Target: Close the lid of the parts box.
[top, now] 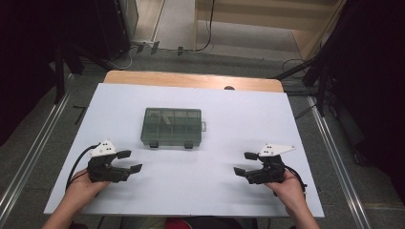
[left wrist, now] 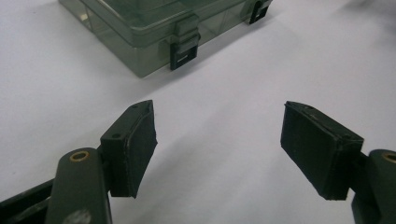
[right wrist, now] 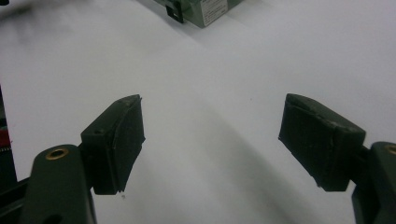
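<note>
On the smooth white table [top: 229, 119], both grippers gape beside a translucent latched box [top: 172, 126].

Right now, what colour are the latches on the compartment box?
Black, against the translucent grey-green compartment box; the nearer latch shows best in the left gripper view.

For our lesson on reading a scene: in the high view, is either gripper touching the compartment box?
No: the left gripper and right gripper sit apart from the compartment box, with bare white table between.

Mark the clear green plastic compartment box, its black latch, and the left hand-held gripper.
Clear green plastic compartment box [top: 172, 125], high view, lid centre.
Black latch [left wrist: 180, 52], left gripper view, clasp face.
Left hand-held gripper [top: 130, 161], high view, between fingertips.
</note>
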Action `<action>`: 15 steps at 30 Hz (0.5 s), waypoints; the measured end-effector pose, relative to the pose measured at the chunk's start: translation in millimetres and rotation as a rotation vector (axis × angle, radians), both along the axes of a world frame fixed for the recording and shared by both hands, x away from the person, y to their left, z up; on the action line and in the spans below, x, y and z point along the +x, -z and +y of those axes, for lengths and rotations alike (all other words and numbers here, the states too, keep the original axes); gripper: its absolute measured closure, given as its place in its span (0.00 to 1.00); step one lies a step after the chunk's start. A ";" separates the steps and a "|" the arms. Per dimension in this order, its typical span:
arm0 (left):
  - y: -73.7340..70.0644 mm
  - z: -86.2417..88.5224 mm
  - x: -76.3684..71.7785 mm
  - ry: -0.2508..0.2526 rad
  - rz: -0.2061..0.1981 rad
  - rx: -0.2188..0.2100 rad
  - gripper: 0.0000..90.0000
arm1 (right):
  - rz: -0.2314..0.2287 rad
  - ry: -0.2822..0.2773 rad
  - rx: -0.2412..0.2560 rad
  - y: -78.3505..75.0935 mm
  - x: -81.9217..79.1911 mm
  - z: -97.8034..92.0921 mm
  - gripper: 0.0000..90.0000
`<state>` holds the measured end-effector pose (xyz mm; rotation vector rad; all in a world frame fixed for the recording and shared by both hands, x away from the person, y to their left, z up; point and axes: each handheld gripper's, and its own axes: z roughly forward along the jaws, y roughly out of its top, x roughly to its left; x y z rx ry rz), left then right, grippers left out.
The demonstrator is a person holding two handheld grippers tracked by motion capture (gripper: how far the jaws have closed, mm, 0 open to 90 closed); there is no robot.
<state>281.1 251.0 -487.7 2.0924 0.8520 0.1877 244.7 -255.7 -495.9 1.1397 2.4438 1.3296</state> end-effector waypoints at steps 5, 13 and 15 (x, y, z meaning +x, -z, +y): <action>2.0 4.1 0.9 -0.009 0.003 -0.002 0.29 | 0.009 0.018 -0.006 3.0 -0.9 -5.4 0.25; 3.8 5.4 3.0 -0.016 0.003 -0.005 0.29 | 0.014 0.030 -0.004 5.3 1.9 -7.0 0.25; 3.9 5.0 2.9 -0.015 0.002 0.000 0.29 | 0.014 0.028 -0.004 5.7 2.2 -6.9 0.25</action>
